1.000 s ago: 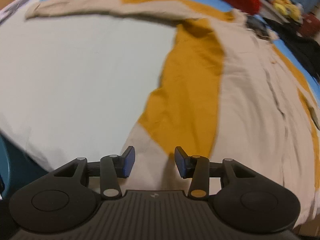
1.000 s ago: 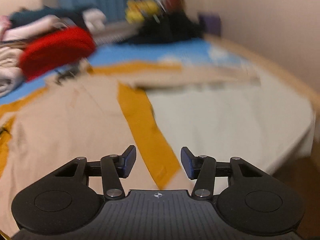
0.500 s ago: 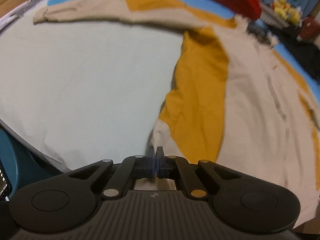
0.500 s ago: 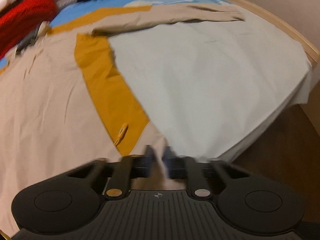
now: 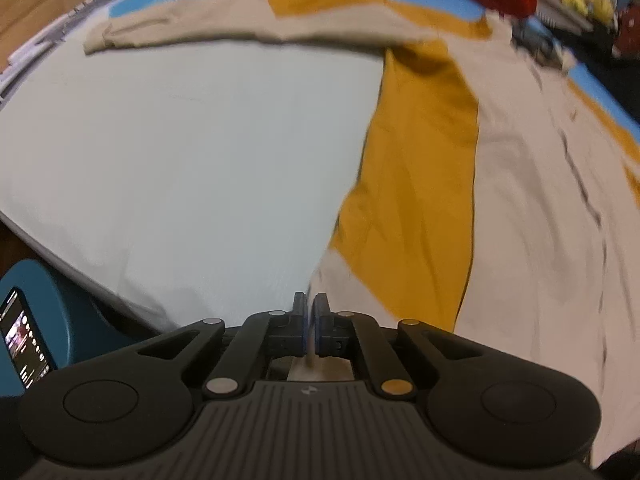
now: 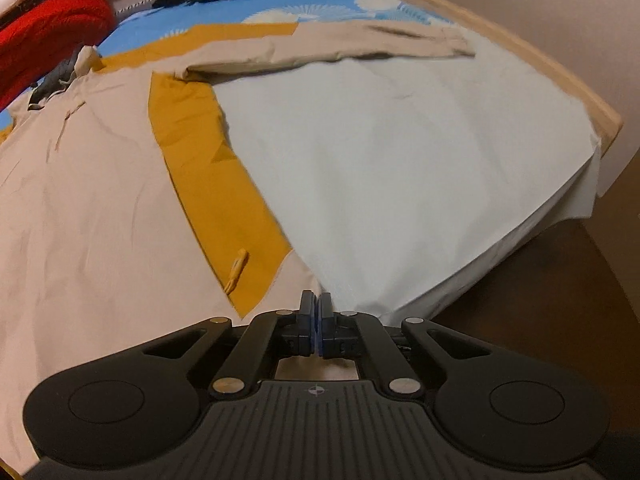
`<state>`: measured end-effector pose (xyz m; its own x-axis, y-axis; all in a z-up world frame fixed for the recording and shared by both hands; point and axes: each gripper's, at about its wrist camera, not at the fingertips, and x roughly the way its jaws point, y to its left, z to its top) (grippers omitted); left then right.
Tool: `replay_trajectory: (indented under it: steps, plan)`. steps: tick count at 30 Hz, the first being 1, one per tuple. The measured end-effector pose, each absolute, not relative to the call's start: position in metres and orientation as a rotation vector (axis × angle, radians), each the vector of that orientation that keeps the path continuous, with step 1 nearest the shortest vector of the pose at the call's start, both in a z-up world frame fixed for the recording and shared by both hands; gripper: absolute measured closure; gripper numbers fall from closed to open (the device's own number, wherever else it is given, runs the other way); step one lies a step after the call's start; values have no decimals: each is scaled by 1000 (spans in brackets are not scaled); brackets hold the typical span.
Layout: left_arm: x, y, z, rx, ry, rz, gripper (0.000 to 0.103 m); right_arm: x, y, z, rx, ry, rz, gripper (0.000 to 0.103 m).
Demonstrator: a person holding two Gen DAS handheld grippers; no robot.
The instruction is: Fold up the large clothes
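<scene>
A large beige and mustard shirt (image 5: 520, 208) lies spread flat on a bed (image 5: 200, 152), one sleeve (image 6: 328, 46) stretched across the pale sheet. A second ago both tools stood wide above the hem; now the left tool (image 5: 310, 322) pinches a thin fold of beige hem, its jaws easing slightly apart. The right tool (image 6: 316, 326) has clamped narrow at the hem's other corner, probably on cloth, though blur hides the contact. The fold looks ready to begin.
</scene>
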<state>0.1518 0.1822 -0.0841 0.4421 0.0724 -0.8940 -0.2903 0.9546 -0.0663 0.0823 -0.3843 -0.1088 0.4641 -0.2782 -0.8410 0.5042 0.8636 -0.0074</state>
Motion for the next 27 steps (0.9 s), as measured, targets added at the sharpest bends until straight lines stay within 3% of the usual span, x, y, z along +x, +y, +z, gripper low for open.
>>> replay_trajectory:
  steps: [2,4,6,7,10,11,12,13,14,19,21,25,27]
  plan:
    - [156,185,-85,-264,1079,219,81,82,-382,-103,244,920,-507,102]
    - [161,185,-93,-293,1115,207,78,85,-383,-104,254,905,-483,88]
    - [162,184,-102,-297,1158,214,78,92,-383,-114,259,947,-455,49]
    - [163,183,-106,-292,1171,218,78,96,-383,-123,252,988,-447,49]
    - [164,182,-109,-273,1177,215,81,100,-387,-136,258,1041,-463,50]
    - [165,181,-110,-262,1175,215,99,100,-388,-138,273,1046,-462,53]
    - [164,181,-108,-249,1166,214,103,100,-389,-138,289,1045,-451,70]
    - [163,179,-103,-223,1137,230,103,100,-388,-136,297,1042,-435,80]
    - [160,178,-96,-183,1100,243,103,100,-386,-134,276,1036,-433,101]
    - [162,171,-101,-108,1147,243,103,95,-379,-121,218,989,-433,102]
    - [161,164,-91,-85,1083,214,102,95,-382,-128,232,1036,-446,94]
    - [159,142,-73,-53,965,57,85,85,-385,-114,202,939,-551,91]
    - [163,134,-84,-67,1015,7,85,85,-379,-104,206,857,-500,86]
